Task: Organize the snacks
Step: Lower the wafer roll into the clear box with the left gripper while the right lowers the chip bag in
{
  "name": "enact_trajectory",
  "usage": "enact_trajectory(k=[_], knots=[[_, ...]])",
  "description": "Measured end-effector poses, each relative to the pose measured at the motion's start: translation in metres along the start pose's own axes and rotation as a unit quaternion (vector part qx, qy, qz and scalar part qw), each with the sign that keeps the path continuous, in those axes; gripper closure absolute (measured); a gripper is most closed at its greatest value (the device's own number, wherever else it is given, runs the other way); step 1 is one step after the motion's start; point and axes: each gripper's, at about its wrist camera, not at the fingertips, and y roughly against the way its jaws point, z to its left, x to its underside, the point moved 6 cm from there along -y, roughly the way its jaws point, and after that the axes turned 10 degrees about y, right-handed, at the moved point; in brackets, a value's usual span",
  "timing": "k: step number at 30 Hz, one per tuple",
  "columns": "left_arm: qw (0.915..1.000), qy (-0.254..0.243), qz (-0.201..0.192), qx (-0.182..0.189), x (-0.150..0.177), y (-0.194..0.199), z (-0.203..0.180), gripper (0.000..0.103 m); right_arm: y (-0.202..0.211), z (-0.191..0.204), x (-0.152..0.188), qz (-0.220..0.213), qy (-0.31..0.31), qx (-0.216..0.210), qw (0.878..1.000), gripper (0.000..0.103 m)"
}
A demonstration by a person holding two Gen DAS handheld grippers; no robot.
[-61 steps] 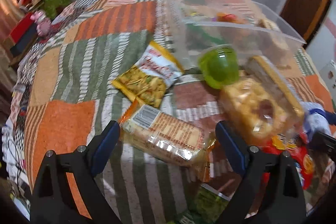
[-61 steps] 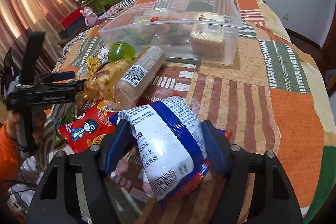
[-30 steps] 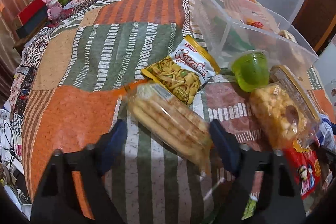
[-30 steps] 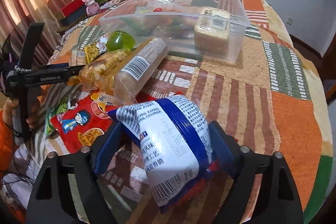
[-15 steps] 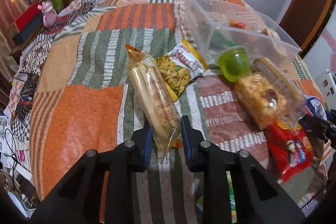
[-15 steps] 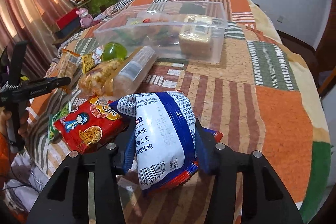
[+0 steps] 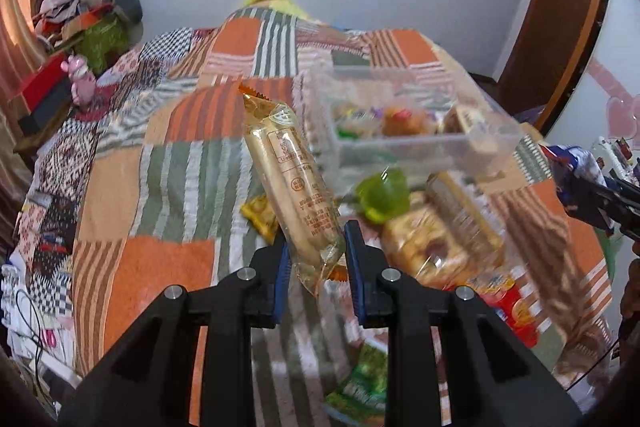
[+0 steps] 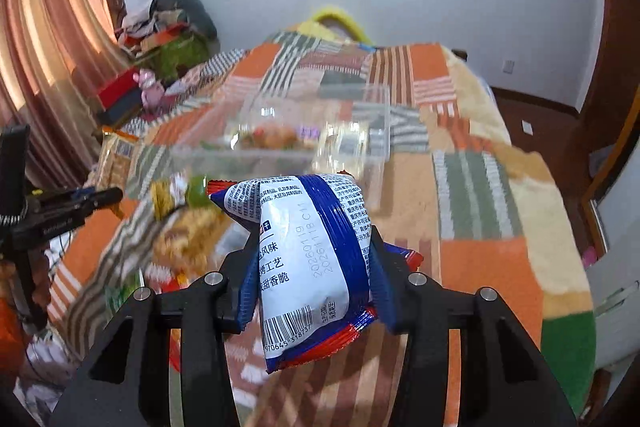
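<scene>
My left gripper (image 7: 316, 263) is shut on a long clear pack of biscuit sticks (image 7: 292, 179) and holds it lifted, pointing up and away. My right gripper (image 8: 314, 267) is shut on a blue and white snack bag (image 8: 308, 251), raised above the bed. A clear plastic bin (image 7: 404, 119) with several snacks inside stands ahead on the patchwork bedspread; it also shows in the right wrist view (image 8: 304, 139). The right gripper with its bag shows at the right edge of the left wrist view (image 7: 580, 187).
On the bedspread (image 7: 168, 183) lie a green jelly cup (image 7: 382, 193), a clear pack of puffed snacks (image 7: 440, 235), a yellow chip bag (image 7: 260, 213), a red packet (image 7: 508, 307) and a green packet (image 7: 364, 383). Clutter and a pink toy (image 7: 80, 79) sit at far left.
Both grippers have risen with their packs. The biscuit pack now stands lifted off the bedspread, and the blue and white bag is higher and nearer the bin.
</scene>
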Motion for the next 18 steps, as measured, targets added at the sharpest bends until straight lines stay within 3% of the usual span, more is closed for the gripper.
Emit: enact_trajectory(k=[7,18], knots=[[0.9996,-0.01,-0.018,0.019,-0.031,-0.007,-0.022,0.078,-0.009,-0.002,-0.036,-0.033,0.002,0.011,0.999,0.059],[0.9988,-0.024,-0.01,0.042,-0.071,-0.049,-0.051,0.078,-0.052,-0.004,-0.069,-0.035,-0.01,0.004,0.999,0.059]])
